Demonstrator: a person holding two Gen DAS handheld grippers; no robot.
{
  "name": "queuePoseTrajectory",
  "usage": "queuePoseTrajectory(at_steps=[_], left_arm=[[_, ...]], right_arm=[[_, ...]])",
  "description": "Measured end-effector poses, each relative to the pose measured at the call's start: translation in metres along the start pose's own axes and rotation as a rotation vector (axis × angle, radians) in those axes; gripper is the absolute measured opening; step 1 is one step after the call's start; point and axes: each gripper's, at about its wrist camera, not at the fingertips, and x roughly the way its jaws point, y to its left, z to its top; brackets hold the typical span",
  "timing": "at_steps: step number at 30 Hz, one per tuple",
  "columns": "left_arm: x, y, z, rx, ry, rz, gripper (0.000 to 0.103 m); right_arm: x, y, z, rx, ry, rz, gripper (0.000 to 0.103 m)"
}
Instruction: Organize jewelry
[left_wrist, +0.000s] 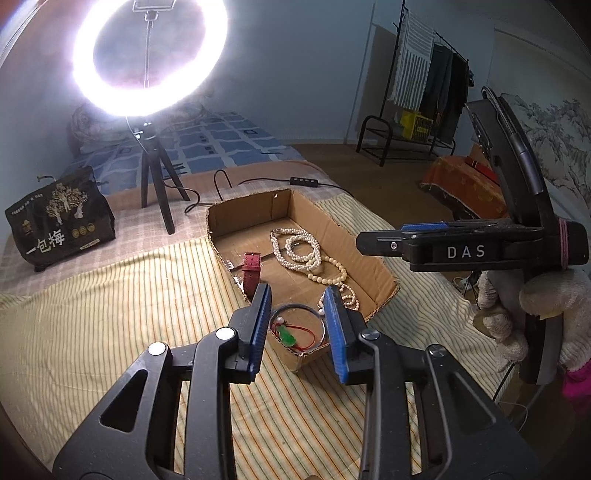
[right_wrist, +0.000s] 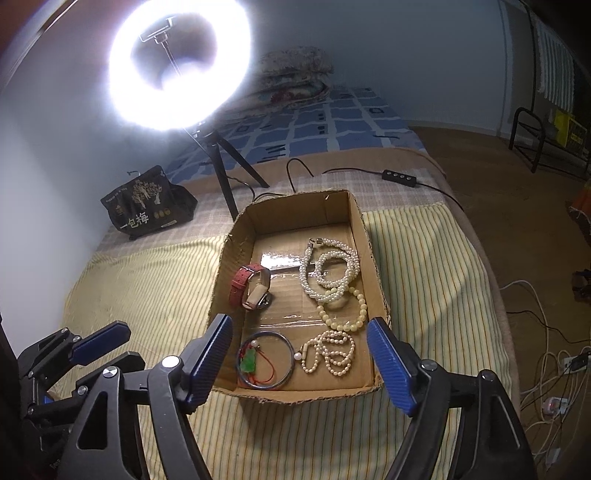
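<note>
A shallow cardboard box (right_wrist: 364, 236) on the striped bed cover holds the jewelry: a red-strap watch (right_wrist: 251, 286), white pearl strands (right_wrist: 328, 273), a cream bead bracelet (right_wrist: 354, 314), a small pearl strand (right_wrist: 332, 356), a thin bangle (right_wrist: 264, 360) with a green pendant on red cord (right_wrist: 249, 363). The box also shows in the left wrist view (left_wrist: 384, 291). My left gripper (left_wrist: 297, 299) is open and empty, just above the box's near corner. My right gripper (right_wrist: 303, 328) is open and empty above the box's near end; it shows from the side in the left wrist view (left_wrist: 373, 242).
A lit ring light on a tripod (right_wrist: 221, 173) stands behind the box. A black snack bag (right_wrist: 147, 206) sits at the back left. A cable with an inline switch (right_wrist: 400, 177) runs behind the box. The bed edge drops to the floor on the right.
</note>
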Motion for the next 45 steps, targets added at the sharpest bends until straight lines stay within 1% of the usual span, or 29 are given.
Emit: queuePoseTrajectory(at_steps=[8,9,11,19,20,22,23,24,26,28,30,32,35,36,38,45], left_arm=[[-0.025,0.002,0.001,0.002,-0.033,0.006,0.031],[-0.029,0.002,0.001,0.002,-0.038,0.009,0.034],[-0.037,0.002,0.001,0.004,-0.049,0.012,0.037],[-0.063,0.003,0.0,0.013,-0.076,0.027,0.038],[-0.065,0.004,-0.001,0.014,-0.079,0.029,0.038],[-0.073,0.005,-0.003,0.016,-0.089,0.038,0.046],[-0.077,0.006,-0.004,0.016,-0.095,0.042,0.052],[-0.081,0.007,-0.005,0.017,-0.101,0.049,0.054],[-0.088,0.009,-0.007,0.019,-0.109,0.059,0.054],[-0.094,0.012,-0.009,0.019,-0.115,0.071,0.055],[-0.102,0.013,-0.011,0.017,-0.123,0.084,0.067],[-0.111,0.015,-0.013,0.015,-0.137,0.098,0.071],[-0.12,0.015,-0.016,0.018,-0.144,0.115,0.073],[-0.124,0.016,-0.017,0.016,-0.145,0.122,0.077],[-0.13,0.016,-0.019,0.011,-0.15,0.125,0.079],[-0.152,0.014,-0.026,0.003,-0.162,0.141,0.08]], right_arm=[[-0.025,0.015,-0.003,-0.021,-0.038,-0.019,0.081],[-0.028,0.018,-0.003,-0.025,-0.042,-0.023,0.082],[-0.034,0.023,-0.004,-0.033,-0.053,-0.031,0.084],[-0.058,0.04,-0.011,-0.049,-0.091,-0.059,0.087],[-0.062,0.042,-0.013,-0.047,-0.096,-0.066,0.09],[-0.068,0.045,-0.015,-0.043,-0.111,-0.081,0.097],[-0.072,0.046,-0.017,-0.04,-0.123,-0.088,0.099],[-0.076,0.048,-0.019,-0.038,-0.135,-0.094,0.099],[-0.083,0.05,-0.022,-0.038,-0.15,-0.105,0.103],[-0.09,0.055,-0.026,-0.033,-0.165,-0.137,0.103],[-0.097,0.059,-0.03,-0.037,-0.175,-0.162,0.103],[-0.104,0.065,-0.033,-0.045,-0.188,-0.185,0.103],[-0.114,0.072,-0.038,-0.046,-0.208,-0.218,0.103],[-0.117,0.074,-0.04,-0.045,-0.215,-0.219,0.103],[-0.124,0.076,-0.043,-0.039,-0.231,-0.215,0.103],[-0.147,0.083,-0.054,-0.009,-0.286,-0.224,0.103]])
